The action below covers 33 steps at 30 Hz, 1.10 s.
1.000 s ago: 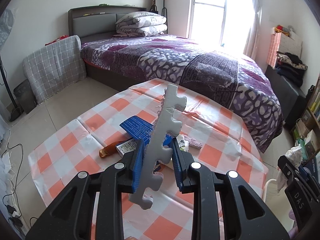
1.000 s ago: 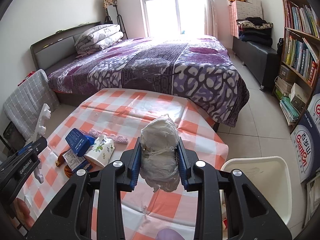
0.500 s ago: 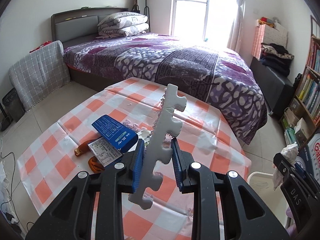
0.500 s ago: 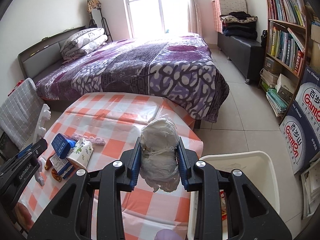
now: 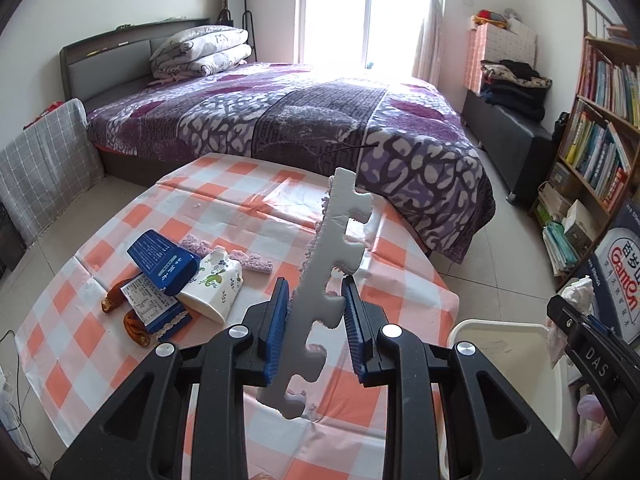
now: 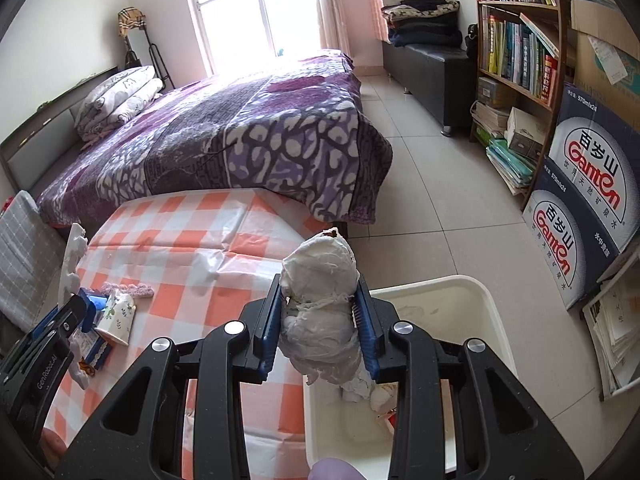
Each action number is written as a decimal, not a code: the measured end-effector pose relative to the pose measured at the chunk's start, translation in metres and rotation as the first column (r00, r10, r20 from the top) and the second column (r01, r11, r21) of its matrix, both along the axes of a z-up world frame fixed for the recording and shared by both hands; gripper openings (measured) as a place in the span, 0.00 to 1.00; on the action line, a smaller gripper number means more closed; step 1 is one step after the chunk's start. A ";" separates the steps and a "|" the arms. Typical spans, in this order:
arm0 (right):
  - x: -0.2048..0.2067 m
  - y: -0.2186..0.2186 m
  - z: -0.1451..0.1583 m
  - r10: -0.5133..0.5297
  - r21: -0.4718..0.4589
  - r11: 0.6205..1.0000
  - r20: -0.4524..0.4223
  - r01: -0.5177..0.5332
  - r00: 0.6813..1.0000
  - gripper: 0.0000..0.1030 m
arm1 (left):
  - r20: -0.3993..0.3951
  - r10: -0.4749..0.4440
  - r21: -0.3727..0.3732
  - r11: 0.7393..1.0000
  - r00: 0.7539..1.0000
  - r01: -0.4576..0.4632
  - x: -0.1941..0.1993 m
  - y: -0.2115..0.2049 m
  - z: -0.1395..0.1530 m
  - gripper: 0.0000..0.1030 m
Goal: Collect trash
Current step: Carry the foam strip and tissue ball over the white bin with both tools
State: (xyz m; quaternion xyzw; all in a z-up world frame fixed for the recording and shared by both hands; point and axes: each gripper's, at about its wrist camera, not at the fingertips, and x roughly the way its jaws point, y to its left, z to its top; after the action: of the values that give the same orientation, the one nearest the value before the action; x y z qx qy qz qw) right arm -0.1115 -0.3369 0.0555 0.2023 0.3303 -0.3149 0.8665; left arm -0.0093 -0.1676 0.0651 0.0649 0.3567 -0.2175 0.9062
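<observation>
My left gripper (image 5: 315, 292) is shut on a grey foam strip (image 5: 340, 232) with notched edges, which stands upright above the checked tablecloth (image 5: 240, 208). My right gripper (image 6: 319, 284) holds a crumpled white paper wad (image 6: 320, 268) between its blue pads; its jaws are opening, with the pads still touching the wad. The wad hangs over the left edge of a white bin (image 6: 492, 320) that has crumpled paper (image 6: 360, 392) inside. The bin (image 5: 500, 336) also shows at the lower right of the left wrist view.
On the table lie a blue box (image 5: 164, 260), a tipped floral paper cup (image 5: 216, 284), a pink knitted strip (image 5: 248, 258) and a receipt (image 5: 148, 304). A purple bed (image 6: 240, 136) is beyond the table. A bookshelf (image 6: 516, 52) and water cartons (image 6: 580, 208) stand to the right.
Both grippers have swung to the right with their loads. The white bin has come into view and now lies beneath the paper wad.
</observation>
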 end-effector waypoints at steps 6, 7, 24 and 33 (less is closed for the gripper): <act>-0.027 -0.031 -0.004 -0.106 0.045 0.993 -0.003 0.106 0.994 0.51 | -0.023 -0.063 0.004 0.998 0.998 0.063 -0.013 -0.025 -0.006 0.27; -0.031 -0.035 -0.005 -0.126 0.047 0.991 -0.002 0.126 0.992 0.58 | -0.027 -0.073 0.005 0.997 0.997 0.074 -0.015 -0.029 -0.008 0.27; -0.099 -0.097 -0.009 -0.377 0.083 0.922 -0.017 0.377 0.926 0.82 | -0.160 -0.304 0.017 0.951 0.939 0.310 -0.065 -0.106 -0.038 0.28; -0.123 -0.114 -0.012 -0.436 0.111 0.894 -0.020 0.435 0.900 0.86 | -0.314 -0.434 -0.071 0.897 0.844 0.436 -0.084 -0.137 -0.059 0.32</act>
State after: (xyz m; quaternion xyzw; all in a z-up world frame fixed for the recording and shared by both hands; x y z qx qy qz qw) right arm -0.2348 -0.4508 0.0438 0.3203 0.2913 -0.4811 0.7623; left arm -0.0933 -0.3050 0.0060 0.1092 0.4762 -0.4240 0.7626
